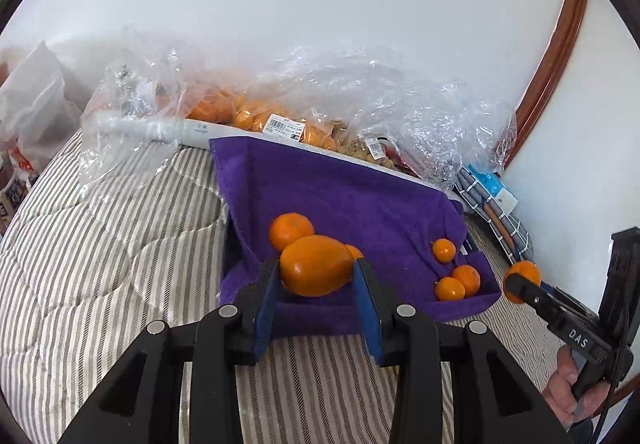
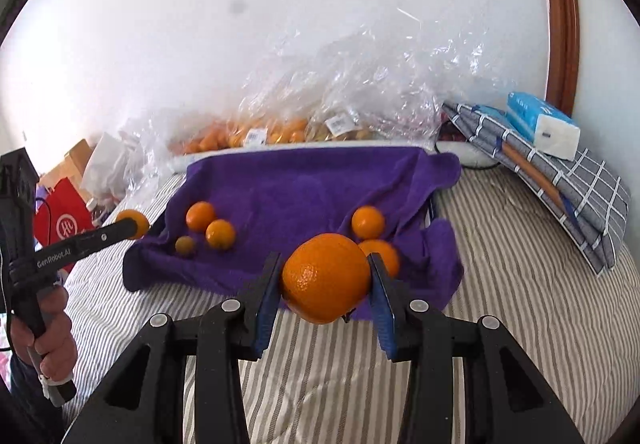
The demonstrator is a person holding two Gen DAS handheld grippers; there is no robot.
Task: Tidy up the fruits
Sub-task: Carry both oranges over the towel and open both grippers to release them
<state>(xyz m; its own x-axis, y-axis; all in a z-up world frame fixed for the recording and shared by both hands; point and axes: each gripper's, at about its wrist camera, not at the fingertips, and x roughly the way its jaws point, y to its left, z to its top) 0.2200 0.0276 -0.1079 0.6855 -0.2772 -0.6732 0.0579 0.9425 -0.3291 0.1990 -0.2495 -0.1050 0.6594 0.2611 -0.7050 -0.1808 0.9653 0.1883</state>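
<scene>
The left gripper (image 1: pixel 316 276) pinches an oval orange fruit (image 1: pixel 314 270) and the right gripper (image 2: pixel 326 280) pinches a round orange (image 2: pixel 325 278), both over the near edge of the purple towel (image 2: pixel 304 183) on the striped bed (image 2: pixel 520 264). Smaller oranges (image 2: pixel 210 224) lie on the towel; bagged fruit (image 2: pixel 256 133) sits along its far edge.

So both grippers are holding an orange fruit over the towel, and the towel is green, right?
Not quite: the towel is purple, as the right wrist view shows. The rest holds: the left gripper and the right gripper each clamp an orange fruit near its front edge.
</scene>
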